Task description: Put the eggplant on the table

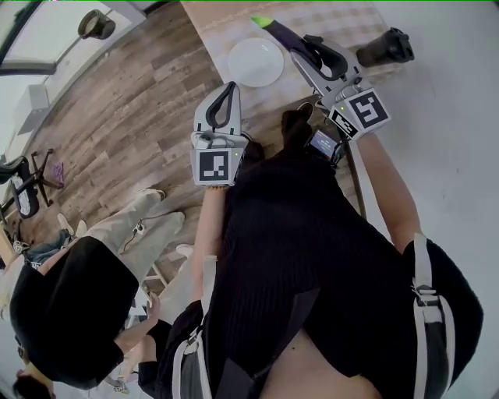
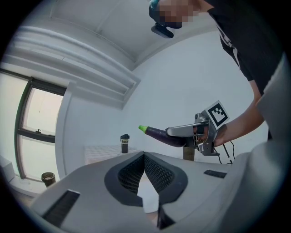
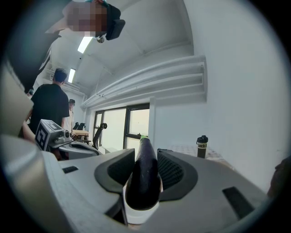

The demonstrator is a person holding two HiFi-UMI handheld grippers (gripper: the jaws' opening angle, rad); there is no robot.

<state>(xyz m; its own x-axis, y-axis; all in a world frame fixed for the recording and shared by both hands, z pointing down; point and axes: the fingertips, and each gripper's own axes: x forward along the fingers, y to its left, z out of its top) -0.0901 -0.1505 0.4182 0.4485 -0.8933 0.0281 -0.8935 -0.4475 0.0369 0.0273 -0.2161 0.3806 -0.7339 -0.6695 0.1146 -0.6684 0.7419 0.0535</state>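
Observation:
The dark purple eggplant [image 1: 278, 31] with a green tip sticks out of my right gripper [image 1: 300, 45], which is shut on it above the cloth-covered table [image 1: 214, 31], beside a white plate [image 1: 256, 62]. In the right gripper view the eggplant [image 3: 144, 168] lies lengthwise between the pads. In the head view my left gripper [image 1: 231, 86] hangs shut and holds nothing, off the table's near edge. The left gripper view shows its jaws [image 2: 144, 154] meeting at the tips. Ahead of them, the right gripper [image 2: 172, 132] holds the eggplant [image 2: 159, 134] level.
A dark bottle [image 1: 386, 48] stands on the table's right part, close to the white wall. Another person [image 1: 70, 312] in black stands at the lower left on the wooden floor. An office chair [image 1: 23, 187] and a round bin [image 1: 95, 23] are further left.

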